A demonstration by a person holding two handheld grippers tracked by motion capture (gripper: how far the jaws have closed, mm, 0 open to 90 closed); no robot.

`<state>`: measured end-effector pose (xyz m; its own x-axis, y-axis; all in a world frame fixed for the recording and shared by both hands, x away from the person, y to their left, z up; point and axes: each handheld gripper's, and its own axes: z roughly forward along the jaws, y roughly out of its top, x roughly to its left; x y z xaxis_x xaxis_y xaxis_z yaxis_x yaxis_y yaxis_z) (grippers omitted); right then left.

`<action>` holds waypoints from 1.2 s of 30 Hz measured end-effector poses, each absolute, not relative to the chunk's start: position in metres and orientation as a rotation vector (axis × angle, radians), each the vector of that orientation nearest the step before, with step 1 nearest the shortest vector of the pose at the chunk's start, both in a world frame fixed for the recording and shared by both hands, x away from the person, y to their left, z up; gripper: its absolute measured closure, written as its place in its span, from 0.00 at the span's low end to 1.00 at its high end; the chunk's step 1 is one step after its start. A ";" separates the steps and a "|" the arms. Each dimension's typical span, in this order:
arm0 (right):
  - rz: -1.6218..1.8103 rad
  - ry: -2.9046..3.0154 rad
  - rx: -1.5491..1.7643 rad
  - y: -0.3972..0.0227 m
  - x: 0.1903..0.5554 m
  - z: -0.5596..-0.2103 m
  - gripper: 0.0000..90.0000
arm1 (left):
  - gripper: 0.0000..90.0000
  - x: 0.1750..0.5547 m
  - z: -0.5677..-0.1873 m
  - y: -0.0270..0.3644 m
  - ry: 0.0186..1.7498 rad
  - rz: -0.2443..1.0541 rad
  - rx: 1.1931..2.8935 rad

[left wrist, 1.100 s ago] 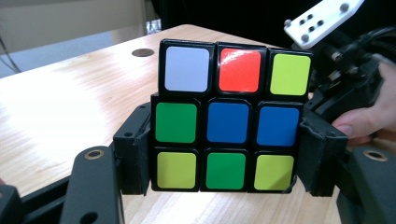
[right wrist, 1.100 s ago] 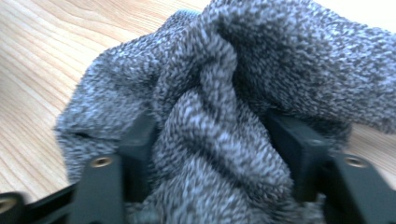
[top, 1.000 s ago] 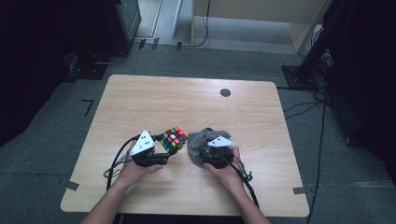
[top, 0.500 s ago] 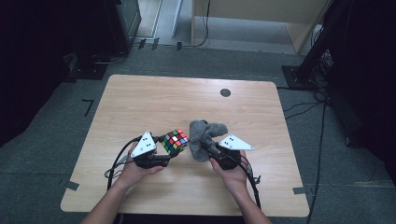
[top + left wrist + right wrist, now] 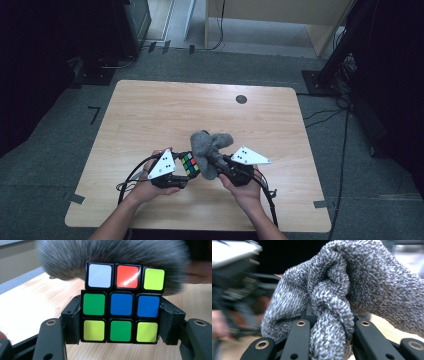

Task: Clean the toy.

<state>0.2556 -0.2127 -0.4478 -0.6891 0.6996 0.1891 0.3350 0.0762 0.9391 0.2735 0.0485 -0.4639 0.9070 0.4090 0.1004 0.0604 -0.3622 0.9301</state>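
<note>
A: What has changed in the last second?

B: The right claw (image 5: 216,161), clenched on the grey cloth (image 5: 207,147), has swung the cloth from the right side over to the puzzle cube (image 5: 190,164). Now the cloth touches the top of the cube.

A: And the cube, where is it?

B: At the near middle of the surface (image 5: 150,115), gripped by its two sides in the left claw (image 5: 186,167). It has not moved.

A: So what does this mean for the work?

B: I think the wiping of the cube is now starting; before, the cloth was only beside it.
</note>
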 end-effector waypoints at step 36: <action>1.711 1.998 0.982 -0.205 0.245 -0.444 0.82 | 0.38 0.270 -0.458 0.047 0.335 0.376 1.904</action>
